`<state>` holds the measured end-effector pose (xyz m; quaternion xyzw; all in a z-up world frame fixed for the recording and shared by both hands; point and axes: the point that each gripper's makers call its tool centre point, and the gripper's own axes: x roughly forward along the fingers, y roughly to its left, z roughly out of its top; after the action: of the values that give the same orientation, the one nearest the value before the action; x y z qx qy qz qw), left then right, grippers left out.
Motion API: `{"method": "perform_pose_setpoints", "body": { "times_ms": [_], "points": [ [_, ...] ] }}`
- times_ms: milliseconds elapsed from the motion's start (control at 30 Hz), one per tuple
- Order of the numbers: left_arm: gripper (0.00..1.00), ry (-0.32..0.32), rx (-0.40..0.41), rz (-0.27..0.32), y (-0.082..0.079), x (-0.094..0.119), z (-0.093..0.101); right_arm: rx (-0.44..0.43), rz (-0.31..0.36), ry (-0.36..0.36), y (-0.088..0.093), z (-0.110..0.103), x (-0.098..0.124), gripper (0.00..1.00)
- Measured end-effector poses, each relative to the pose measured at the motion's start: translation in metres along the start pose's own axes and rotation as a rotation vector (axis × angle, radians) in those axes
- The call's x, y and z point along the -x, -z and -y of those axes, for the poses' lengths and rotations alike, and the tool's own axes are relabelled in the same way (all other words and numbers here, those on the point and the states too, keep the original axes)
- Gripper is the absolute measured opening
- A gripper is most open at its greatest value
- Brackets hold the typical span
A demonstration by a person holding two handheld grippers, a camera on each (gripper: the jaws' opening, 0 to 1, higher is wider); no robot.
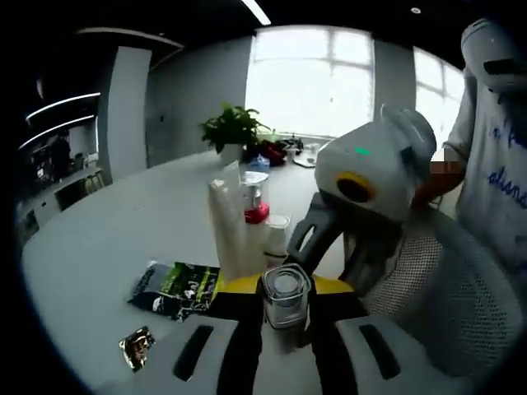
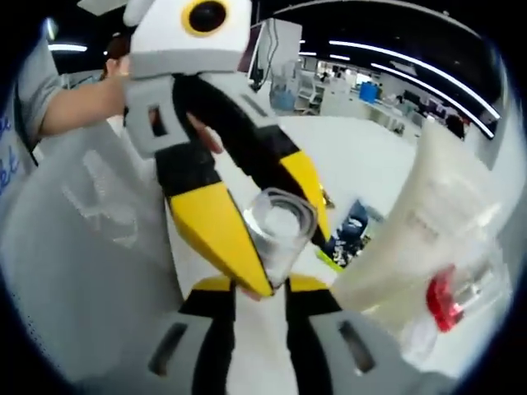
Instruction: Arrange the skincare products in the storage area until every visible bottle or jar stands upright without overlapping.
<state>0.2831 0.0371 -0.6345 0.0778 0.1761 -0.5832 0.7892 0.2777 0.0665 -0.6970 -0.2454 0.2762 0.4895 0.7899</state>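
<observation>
Fingers (image 1: 239,350) of left gripper (image 1: 286,346) clamp glass jar (image 1: 286,295) above table (image 1: 115,239).

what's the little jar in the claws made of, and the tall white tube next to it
The jar looks like clear glass or hard clear plastic: you see through its wall, it glints, and whitish contents show inside. It sits between the left claw jaws. The tall tube looks like soft translucent plastic with a matte, milky finish and a flat crimped top.
</observation>
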Motion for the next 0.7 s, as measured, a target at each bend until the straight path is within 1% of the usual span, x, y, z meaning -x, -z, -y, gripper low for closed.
{"method": "perform_pose_setpoints", "body": {
  "times_ms": [67,300,467,567,700],
  "points": [
    [0.18,-0.002,-0.009,-0.015,0.0035,-0.0017,0.0006,0.007,-0.01,-0.002,0.0026,-0.0006,-0.0024,0.22],
    [0.18,-0.01,-0.021,-0.028,0.0084,-0.0045,-0.0033,0.009,-0.022,0.007,0.0068,0.0036,-0.0063,0.23],
    [0.18,-0.01,-0.019,-0.016,0.0071,-0.0046,-0.0035,0.011,-0.016,0.016,0.0059,0.0043,-0.0065,0.23],
    [0.19,-0.004,-0.036,-0.015,0.0067,-0.0051,-0.0016,0.012,-0.016,0.015,0.0063,0.0041,-0.0061,0.23],
    [0.23,0.002,-0.058,-0.027,0.0087,-0.0064,0.0012,0.025,-0.021,0.008,0.0068,0.001,-0.0065,0.23]
  ]
}}
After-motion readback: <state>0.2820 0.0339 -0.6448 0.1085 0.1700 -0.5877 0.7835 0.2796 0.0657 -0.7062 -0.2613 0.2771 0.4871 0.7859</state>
